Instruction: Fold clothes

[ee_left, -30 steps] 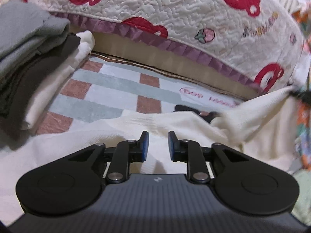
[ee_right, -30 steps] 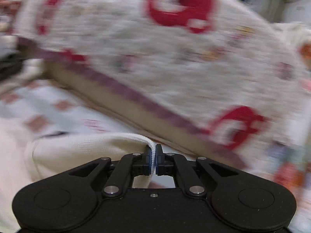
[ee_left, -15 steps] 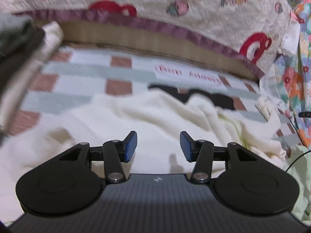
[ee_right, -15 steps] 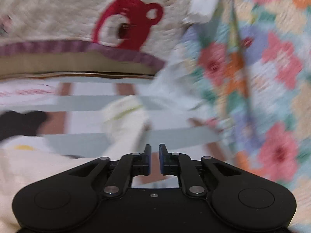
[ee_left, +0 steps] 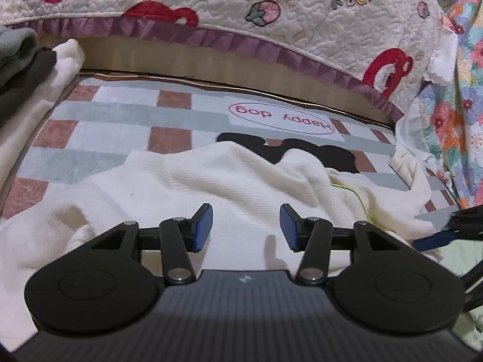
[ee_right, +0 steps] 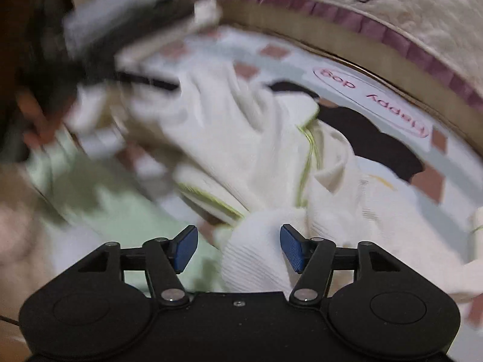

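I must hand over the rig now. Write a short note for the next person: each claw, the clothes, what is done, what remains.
Left claw: open, empty, hovering over the cream garment.
Right claw: jaws opening, a fold of the cream garment between them, not gripped.
Clothes: the cream garment lies rumpled on the checked mat; folded stack at the mat's left edge.
Done: the stack.
Left: smooth and fold the cream garment, then probably add it to the stack.

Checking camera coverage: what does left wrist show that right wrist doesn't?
Left wrist only: the floral quilt at right, the left gripper open over cloth, sharp.

Right wrist only: a pale green cloth, the garment's green-trimmed edge, the right gripper with its jaws opening around a cream fold; left side blurred.

Both: the cream garment, checkered mat, folded stack.
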Available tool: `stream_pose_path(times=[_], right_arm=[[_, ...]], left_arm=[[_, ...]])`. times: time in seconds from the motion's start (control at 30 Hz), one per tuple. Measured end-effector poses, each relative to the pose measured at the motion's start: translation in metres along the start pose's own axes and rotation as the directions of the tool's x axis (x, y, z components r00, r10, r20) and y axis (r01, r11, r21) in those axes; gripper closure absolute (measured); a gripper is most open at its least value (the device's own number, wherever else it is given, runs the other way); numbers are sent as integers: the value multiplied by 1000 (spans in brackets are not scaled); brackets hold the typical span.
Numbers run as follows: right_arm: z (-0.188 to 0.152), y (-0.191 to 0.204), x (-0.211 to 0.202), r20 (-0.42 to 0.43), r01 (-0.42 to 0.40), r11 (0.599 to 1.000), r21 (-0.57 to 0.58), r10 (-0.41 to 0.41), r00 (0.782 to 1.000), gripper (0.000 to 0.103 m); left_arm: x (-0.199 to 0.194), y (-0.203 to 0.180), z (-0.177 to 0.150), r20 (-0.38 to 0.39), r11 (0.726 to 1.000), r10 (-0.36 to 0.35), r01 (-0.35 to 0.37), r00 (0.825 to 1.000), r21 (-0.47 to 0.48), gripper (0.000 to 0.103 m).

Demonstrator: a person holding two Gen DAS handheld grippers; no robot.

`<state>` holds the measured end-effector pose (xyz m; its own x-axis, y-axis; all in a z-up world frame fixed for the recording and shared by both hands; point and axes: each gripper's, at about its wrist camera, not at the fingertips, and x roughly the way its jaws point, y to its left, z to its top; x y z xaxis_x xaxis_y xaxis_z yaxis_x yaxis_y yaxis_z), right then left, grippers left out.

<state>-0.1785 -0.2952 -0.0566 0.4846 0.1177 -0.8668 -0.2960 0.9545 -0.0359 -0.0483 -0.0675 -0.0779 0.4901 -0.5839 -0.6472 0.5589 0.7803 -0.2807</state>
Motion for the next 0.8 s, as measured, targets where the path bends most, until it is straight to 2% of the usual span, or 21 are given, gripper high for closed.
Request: stream_pose_path(times=[0.07, 0.1, 0.13, 0.17, 0.2, 0.27, 0.33, 0.47, 0.53, 0.67, 0.73, 0.8], right_arm=[[-7, 10, 11, 2, 154, 986, -58, -155, 988, 38], [-11, 15, 16, 13, 227, 971, -80, -226, 974, 41], [-15, 16, 20, 18, 269, 959, -87, -268, 963, 49], [-17, 14, 21, 14, 266, 961, -70, -266, 964, 83], [-19, 9, 19, 20, 266, 963, -38, -266, 964, 98], [-18, -9, 1, 75, 267, 961, 75, -273, 959, 98], [-16, -32, -31, 174, 244, 945, 216, -284, 943, 98], [-10, -75, -91, 349, 156, 879, 450, -334, 876, 98], [-5, -76, -104, 391, 159, 882, 444, -350, 851, 98], [5, -62, -106, 420, 206, 903, 376, -364, 831, 98], [5, -60, -105, 421, 229, 897, 377, -387, 820, 98], [6, -61, -109, 422, 259, 879, 402, -428, 799, 98]], left_arm=[[5, -6, -1, -20, 1000, 4, -4, 1000, 18, 53], [6, -9, -2, -31, 1000, 7, -6, 999, 29, 52], [7, -12, -3, -33, 999, 3, -1, 999, 38, 50], [9, -15, -4, -39, 999, -2, 4, 999, 49, 45], [11, -18, -5, -49, 998, -2, 5, 999, 60, 45], [15, -22, -7, -66, 997, 5, 0, 998, 77, 45], [17, -24, -8, -80, 997, -3, 9, 997, 82, 45], [11, -24, -7, -71, 995, -23, 30, 997, 91, 47], [9, -23, -7, -57, 996, -27, 32, 998, 89, 46], [13, -19, -6, -55, 998, -11, 14, 998, 62, 45], [14, -17, -6, -57, 999, 5, -2, 998, 52, 45], [14, -15, -6, -48, 999, 19, -17, 999, 46, 45]])
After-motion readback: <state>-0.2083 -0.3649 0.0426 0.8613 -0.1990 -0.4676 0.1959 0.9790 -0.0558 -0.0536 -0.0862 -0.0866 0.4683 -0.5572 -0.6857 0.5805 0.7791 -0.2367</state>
